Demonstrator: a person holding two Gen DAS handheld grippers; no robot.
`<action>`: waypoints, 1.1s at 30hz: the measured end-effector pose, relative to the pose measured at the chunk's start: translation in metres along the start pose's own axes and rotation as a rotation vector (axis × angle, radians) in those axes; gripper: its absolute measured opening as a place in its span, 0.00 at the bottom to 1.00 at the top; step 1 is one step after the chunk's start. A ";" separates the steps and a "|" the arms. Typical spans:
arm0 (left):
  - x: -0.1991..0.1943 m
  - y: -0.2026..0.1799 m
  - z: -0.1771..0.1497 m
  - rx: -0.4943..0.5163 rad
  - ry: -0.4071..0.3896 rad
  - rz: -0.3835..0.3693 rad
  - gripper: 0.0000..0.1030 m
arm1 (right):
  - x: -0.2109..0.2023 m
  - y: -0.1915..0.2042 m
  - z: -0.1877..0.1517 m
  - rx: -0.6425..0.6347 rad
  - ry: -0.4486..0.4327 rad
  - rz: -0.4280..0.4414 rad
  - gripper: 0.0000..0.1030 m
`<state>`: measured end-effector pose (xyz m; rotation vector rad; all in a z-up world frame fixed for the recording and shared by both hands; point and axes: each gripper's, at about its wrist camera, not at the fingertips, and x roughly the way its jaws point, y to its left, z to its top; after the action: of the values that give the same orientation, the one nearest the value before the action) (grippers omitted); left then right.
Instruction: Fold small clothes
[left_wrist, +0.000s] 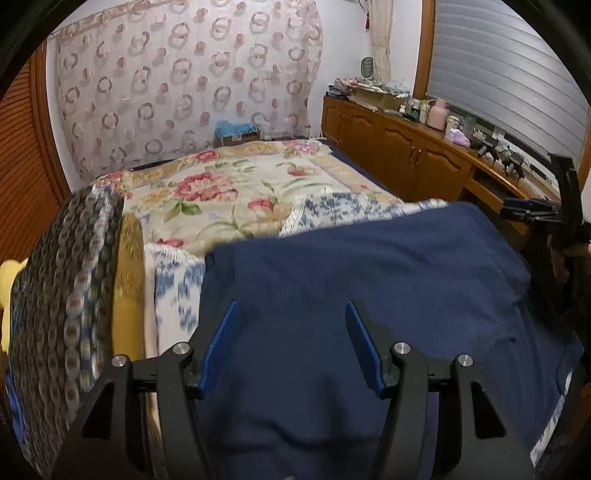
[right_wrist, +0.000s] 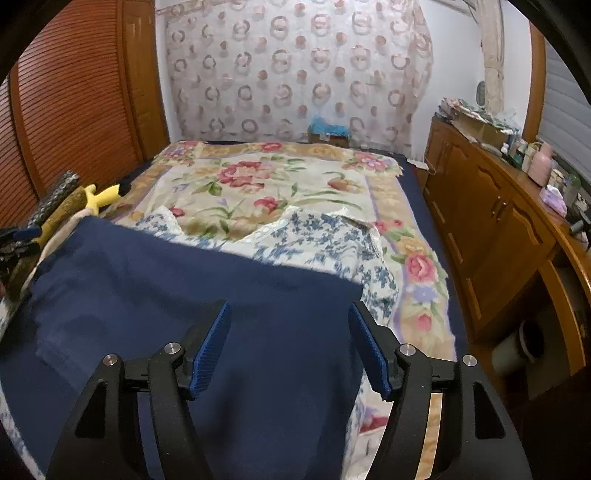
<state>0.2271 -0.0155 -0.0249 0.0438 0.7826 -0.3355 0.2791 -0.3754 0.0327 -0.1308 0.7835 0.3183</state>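
Observation:
A navy blue garment (left_wrist: 369, 266) (right_wrist: 166, 273) lies spread flat on the near part of the bed, its far edge straight. Under and beyond it lies a blue-and-white flowered cloth (left_wrist: 347, 210) (right_wrist: 317, 236), crumpled. My left gripper (left_wrist: 291, 306) hovers over the navy garment near its left side, open, with nothing between the blue pads. My right gripper (right_wrist: 290, 306) stands open over the garment's right edge, also holding nothing. The right gripper (left_wrist: 532, 210) also shows at the far right of the left wrist view.
The bed carries a cream cover with red flowers (left_wrist: 221, 177) (right_wrist: 277, 177). A pile of folded patterned cloths (left_wrist: 66, 280) sits at the bed's left, with a yellow item (right_wrist: 101, 195) beside it. A wooden cabinet (right_wrist: 480, 206) with clutter on top runs along the right.

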 end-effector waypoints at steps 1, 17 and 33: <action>-0.003 -0.001 -0.008 -0.002 0.005 -0.002 0.58 | -0.005 0.004 -0.005 -0.002 0.000 0.002 0.66; -0.019 -0.004 -0.084 -0.049 0.076 0.018 0.58 | -0.045 0.043 -0.085 0.032 0.041 -0.004 0.66; -0.008 -0.015 -0.101 -0.018 0.113 0.068 0.60 | -0.032 0.058 -0.122 0.076 0.098 -0.001 0.66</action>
<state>0.1480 -0.0107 -0.0897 0.0724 0.8944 -0.2629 0.1563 -0.3566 -0.0304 -0.0754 0.8912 0.2820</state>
